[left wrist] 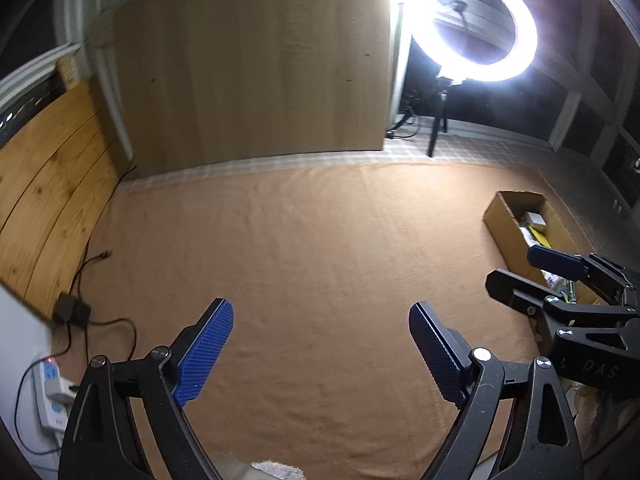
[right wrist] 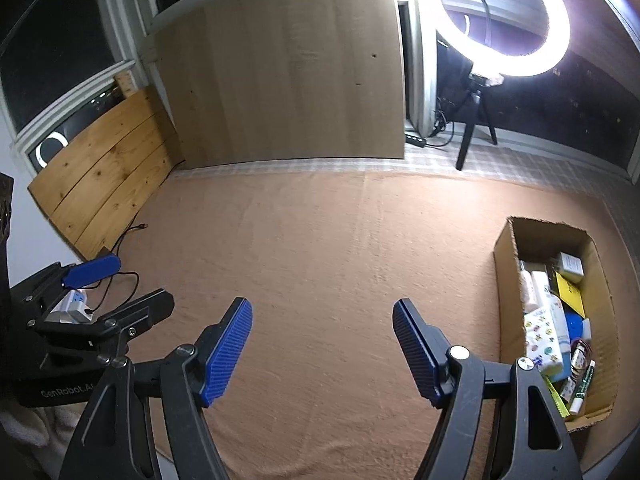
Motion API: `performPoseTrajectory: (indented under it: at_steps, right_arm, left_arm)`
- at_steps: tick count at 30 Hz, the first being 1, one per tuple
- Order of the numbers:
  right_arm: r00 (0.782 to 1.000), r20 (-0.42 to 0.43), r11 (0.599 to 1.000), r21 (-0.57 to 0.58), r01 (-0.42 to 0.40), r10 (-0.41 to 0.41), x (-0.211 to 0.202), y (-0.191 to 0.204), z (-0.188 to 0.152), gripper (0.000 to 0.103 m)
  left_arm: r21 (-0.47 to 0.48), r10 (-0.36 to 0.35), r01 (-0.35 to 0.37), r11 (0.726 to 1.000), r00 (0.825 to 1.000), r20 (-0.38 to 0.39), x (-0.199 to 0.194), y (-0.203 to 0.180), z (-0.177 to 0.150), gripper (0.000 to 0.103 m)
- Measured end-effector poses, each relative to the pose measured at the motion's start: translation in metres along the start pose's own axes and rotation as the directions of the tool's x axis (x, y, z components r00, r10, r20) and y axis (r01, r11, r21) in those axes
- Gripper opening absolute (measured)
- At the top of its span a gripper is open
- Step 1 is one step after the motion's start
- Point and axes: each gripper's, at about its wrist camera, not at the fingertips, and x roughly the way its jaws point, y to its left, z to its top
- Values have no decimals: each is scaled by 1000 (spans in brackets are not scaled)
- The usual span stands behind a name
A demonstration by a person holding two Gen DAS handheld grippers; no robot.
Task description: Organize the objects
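Both wide open, holding nothing: left gripper, right gripper, jaws over bare cloth. Items already packed in box, far right on bench. Looks done or between picks; next probably needs a new target. Readable: "GenRobot.AI", "DAS".

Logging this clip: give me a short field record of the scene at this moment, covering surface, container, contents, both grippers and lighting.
surface: tan cloth spread flat, bare in the middle
container: open cardboard box at the right edge of the cloth
contents: small packages, a yellow item, a patterned pack, a white tube; all inside the box
left gripper: open, holding nothing, above the cloth
right gripper: open, holding nothing, left of the box
lighting: ring light on a tripod, lit, behind the cloth
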Motion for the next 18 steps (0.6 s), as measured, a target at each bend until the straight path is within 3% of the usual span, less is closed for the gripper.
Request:
performPoseTrajectory:
  at_steps: [18]
  right_arm:
    - [999, 3, 998, -35, 46, -45, 9, 25, -12, 69]
  left_arm:
    - [-53, 38, -40, 998, 998, -43, 5, 39, -22, 92]
